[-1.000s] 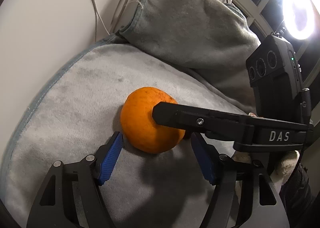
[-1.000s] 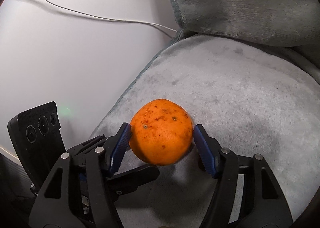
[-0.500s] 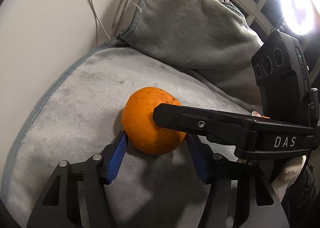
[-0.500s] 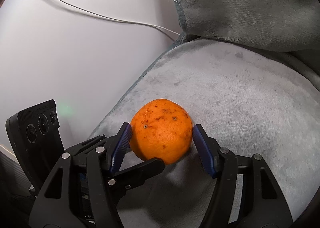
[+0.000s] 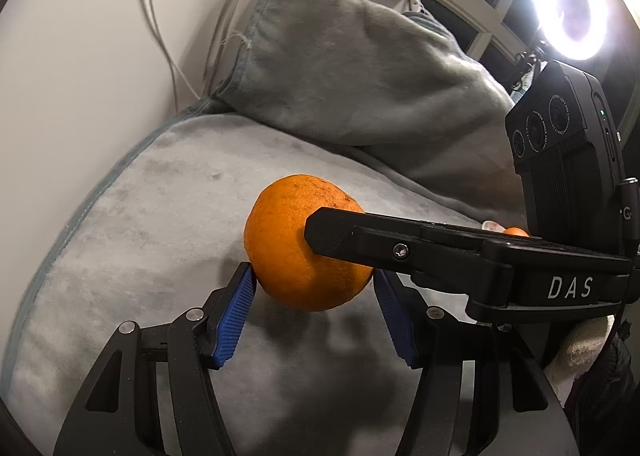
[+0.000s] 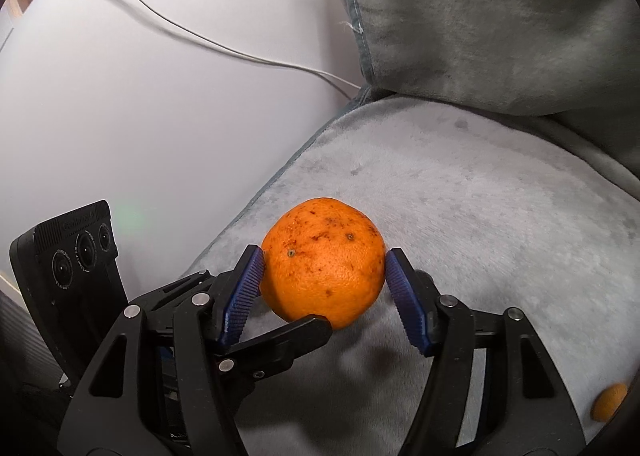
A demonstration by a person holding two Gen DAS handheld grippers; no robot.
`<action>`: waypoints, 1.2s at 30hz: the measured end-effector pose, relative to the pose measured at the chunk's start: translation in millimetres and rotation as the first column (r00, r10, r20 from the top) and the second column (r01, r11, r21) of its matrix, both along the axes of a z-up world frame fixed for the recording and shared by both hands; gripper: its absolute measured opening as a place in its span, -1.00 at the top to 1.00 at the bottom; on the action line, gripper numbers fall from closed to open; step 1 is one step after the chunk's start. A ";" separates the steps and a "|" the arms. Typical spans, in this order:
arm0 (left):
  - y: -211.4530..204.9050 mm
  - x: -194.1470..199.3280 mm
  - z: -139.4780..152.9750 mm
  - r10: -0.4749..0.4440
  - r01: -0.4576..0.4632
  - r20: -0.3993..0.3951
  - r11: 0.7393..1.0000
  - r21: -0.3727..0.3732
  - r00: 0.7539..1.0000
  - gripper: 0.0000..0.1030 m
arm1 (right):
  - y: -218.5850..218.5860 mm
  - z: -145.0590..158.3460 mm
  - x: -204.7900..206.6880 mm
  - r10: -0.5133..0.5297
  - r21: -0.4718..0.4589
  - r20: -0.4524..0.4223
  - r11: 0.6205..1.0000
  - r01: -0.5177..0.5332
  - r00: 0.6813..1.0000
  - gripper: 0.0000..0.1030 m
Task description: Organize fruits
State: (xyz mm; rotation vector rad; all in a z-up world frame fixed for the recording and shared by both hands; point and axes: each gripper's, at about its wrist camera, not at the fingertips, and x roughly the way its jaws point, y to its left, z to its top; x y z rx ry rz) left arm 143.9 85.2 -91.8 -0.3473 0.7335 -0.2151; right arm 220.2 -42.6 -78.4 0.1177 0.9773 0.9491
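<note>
While both tools (image 5: pixel 312 292) (image 6: pixel 324 280) clamp one orange (image 6: pixel 322 262), it hangs above the grey blanket (image 6: pixel 480 216).

both claws meet nose to nose: left claw (image 5: pixel 312 308) and right claw (image 6: pixel 324 288) clamped, angled down.

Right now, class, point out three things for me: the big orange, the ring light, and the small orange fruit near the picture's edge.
Big orange (image 6: pixel 322 260): right wrist view, front of its speckled peel.
Ring light (image 5: pixel 570 2): left wrist view, on its glowing ring.
Small orange fruit (image 6: pixel 610 402): right wrist view, middle of its visible side.
</note>
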 end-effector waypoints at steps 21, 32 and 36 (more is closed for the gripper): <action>-52.7 -33.3 41.1 -0.100 0.097 0.086 0.995 0.034 0.991 -0.18 | -65.5 39.4 -53.4 -0.110 0.032 0.097 0.994 0.107 0.989 -0.28; -106.2 -37.2 48.9 -0.189 0.184 0.101 0.981 0.054 0.977 -0.18 | -128.7 48.6 -73.9 -0.202 0.049 0.116 0.979 0.198 0.972 -0.28; -126.9 -35.7 49.8 -0.226 0.221 0.103 0.974 0.056 0.969 -0.18 | -150.5 49.8 -78.0 -0.241 0.052 0.118 0.970 0.236 0.963 -0.28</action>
